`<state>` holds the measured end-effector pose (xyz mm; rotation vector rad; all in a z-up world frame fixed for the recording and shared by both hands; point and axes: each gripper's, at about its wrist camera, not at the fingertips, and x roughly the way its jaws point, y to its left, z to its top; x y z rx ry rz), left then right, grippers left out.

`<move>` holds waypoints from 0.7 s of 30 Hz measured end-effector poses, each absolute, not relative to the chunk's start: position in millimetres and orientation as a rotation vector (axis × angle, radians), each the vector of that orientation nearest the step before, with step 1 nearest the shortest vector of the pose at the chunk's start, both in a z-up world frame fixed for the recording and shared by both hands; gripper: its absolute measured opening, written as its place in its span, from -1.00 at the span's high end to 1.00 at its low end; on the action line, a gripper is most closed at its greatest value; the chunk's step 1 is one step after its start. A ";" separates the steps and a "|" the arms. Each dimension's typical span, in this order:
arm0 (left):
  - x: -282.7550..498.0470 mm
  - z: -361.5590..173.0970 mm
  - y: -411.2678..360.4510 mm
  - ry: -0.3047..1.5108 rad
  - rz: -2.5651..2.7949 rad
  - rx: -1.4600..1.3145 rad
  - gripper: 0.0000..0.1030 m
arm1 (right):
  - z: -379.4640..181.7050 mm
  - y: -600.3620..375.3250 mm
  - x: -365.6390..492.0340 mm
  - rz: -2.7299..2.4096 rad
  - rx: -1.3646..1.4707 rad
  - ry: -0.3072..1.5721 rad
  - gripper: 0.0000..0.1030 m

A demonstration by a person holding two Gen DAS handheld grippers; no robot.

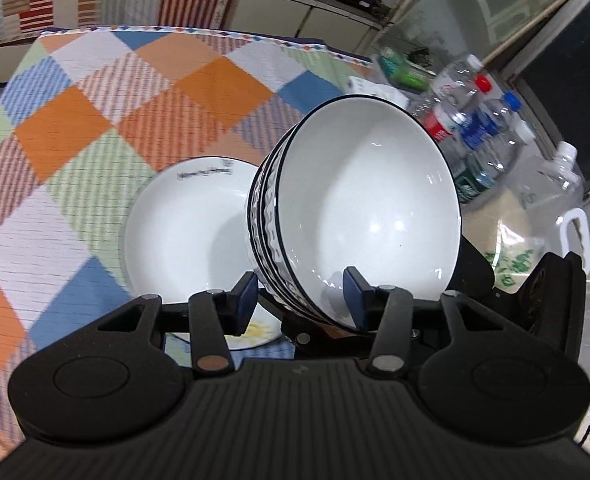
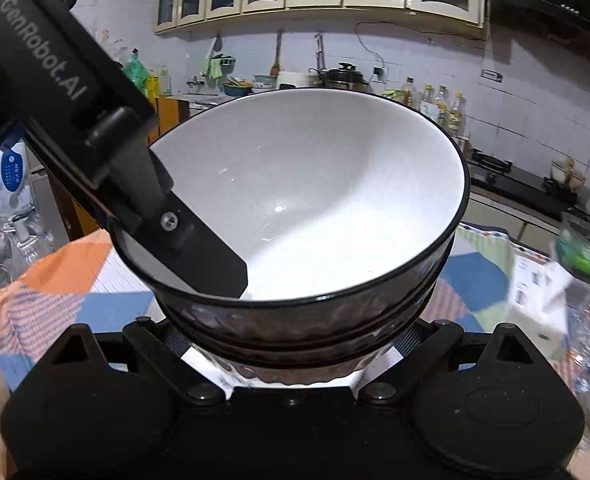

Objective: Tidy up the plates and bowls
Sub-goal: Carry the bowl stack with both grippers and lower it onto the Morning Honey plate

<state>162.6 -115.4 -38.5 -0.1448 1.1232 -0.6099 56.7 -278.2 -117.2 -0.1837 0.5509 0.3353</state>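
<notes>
A stack of white bowls with black rims (image 1: 367,216) is held tilted in the air over the table. My left gripper (image 1: 301,300) is shut on the stack's near rim, one blue pad outside, one inside. In the right wrist view the same stack (image 2: 315,200) fills the frame; my right gripper (image 2: 293,338) grips it around the lower wall from both sides. The left gripper's finger (image 2: 199,240) reaches into the top bowl. A white plate (image 1: 187,236) lies on the checked tablecloth (image 1: 95,120) beneath and left of the bowls.
Several plastic water bottles (image 1: 475,120) and a large clear jug (image 1: 551,208) stand at the table's right edge. A white box (image 2: 535,292) lies on the cloth to the right. A kitchen counter with pots and bottles (image 2: 335,76) runs behind.
</notes>
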 end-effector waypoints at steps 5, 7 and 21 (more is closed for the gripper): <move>184.7 -53.4 -95.6 1.165 -0.595 -0.166 0.13 | -127.5 -261.6 70.6 0.356 -0.166 0.564 -0.90; 192.3 -64.5 -89.9 1.185 -0.590 -0.174 0.13 | -135.3 -256.4 75.6 0.360 -0.164 0.578 -0.90; 223.0 -117.5 -91.8 1.258 -0.573 -0.168 0.13 | -178.0 -241.8 96.3 0.315 -0.133 0.689 -0.89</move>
